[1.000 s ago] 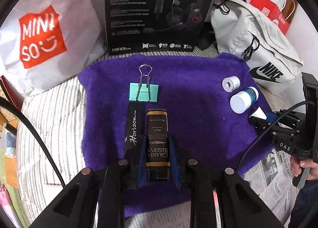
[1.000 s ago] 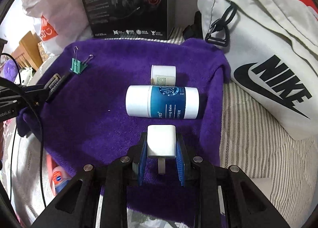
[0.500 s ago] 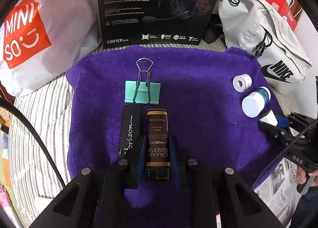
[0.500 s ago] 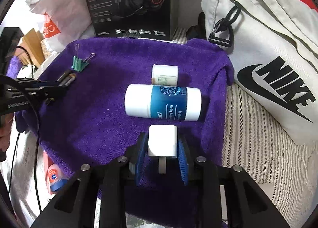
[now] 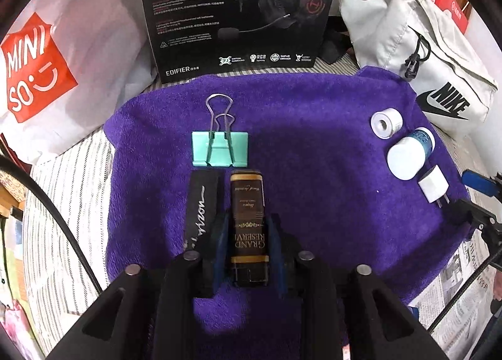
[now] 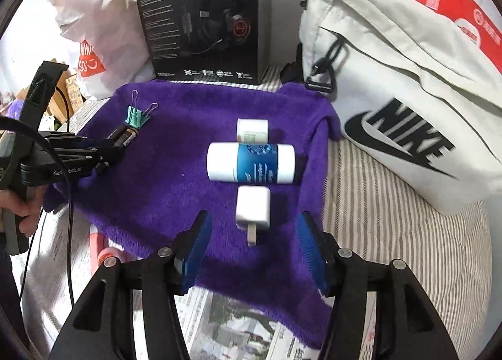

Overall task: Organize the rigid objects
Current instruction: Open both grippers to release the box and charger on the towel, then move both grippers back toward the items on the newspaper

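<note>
A purple towel (image 5: 313, 156) (image 6: 175, 172) carries the items. My left gripper (image 5: 248, 222) straddles a brown "Grand Reserve" box (image 5: 248, 203) lying flat beside a black "Horizon" bar (image 5: 200, 206). Its jaws are opening and a thin gap shows at the pads. A mint binder clip (image 5: 219, 153) (image 6: 136, 117) lies just beyond. My right gripper (image 6: 253, 222) is opening, its pads well clear of the white charger plug (image 6: 253, 206) (image 5: 433, 186) lying on the towel. Behind the plug lie a white-and-blue balm tube (image 6: 251, 164) (image 5: 408, 156) and a small white roll (image 6: 252, 131) (image 5: 386, 123).
A black headset box (image 5: 238, 15) stands at the towel's far edge, with a Miniso bag (image 5: 47, 62) to the left and a grey Nike bag (image 6: 408, 93) to the right. Striped bedding (image 6: 376, 219) and newspaper (image 6: 235, 328) border the towel. A hand (image 6: 18, 206) grips the left tool.
The right jaws spread off the charger plug, left it on the towel and drew back and up. The left jaws eased slightly around the brown box.
</note>
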{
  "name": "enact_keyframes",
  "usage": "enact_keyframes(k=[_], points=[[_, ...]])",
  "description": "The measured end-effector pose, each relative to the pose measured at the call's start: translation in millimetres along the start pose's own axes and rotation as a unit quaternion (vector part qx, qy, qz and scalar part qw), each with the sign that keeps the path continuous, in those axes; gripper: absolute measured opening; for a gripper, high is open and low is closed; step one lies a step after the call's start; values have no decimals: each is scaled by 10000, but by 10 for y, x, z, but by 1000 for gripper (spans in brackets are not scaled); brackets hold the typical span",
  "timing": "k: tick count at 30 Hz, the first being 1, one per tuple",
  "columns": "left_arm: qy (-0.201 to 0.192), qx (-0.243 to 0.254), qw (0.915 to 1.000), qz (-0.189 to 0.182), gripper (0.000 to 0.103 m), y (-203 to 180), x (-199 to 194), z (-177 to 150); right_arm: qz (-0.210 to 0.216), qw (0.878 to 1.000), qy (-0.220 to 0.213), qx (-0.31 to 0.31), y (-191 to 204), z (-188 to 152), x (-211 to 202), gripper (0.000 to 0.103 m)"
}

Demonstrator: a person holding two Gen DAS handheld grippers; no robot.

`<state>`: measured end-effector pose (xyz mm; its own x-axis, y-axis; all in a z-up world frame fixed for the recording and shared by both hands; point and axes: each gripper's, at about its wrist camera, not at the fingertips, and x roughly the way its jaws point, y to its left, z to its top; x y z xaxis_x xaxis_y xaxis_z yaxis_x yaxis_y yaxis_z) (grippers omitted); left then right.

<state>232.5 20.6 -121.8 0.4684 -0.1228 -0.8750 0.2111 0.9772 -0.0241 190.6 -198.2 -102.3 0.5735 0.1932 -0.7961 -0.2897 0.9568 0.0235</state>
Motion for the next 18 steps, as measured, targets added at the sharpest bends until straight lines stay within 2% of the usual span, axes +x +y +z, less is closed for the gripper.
enact_keyframes(k=[4,8,10,14,18], points=[[52,205,9998,70,46,-127,-20,-52,4,9999,-11,136,-45,-130,-122,57],[106,15,9999,100,46,-150,-100,-100,8,9997,-81,237,-67,-235,-256,57],[-14,-60,9999,93,46,-171,-254,-149,18,9996,-119,274,-78,-297,-347,57],[-282,131,9995,112,46,-324,-617,-316,10,9991,-225,359,-103,-414,-522,57],[-346,167,9993,11,46,-467,-811,-597,17,9982,-278,523,-134,-566,-672,57]])
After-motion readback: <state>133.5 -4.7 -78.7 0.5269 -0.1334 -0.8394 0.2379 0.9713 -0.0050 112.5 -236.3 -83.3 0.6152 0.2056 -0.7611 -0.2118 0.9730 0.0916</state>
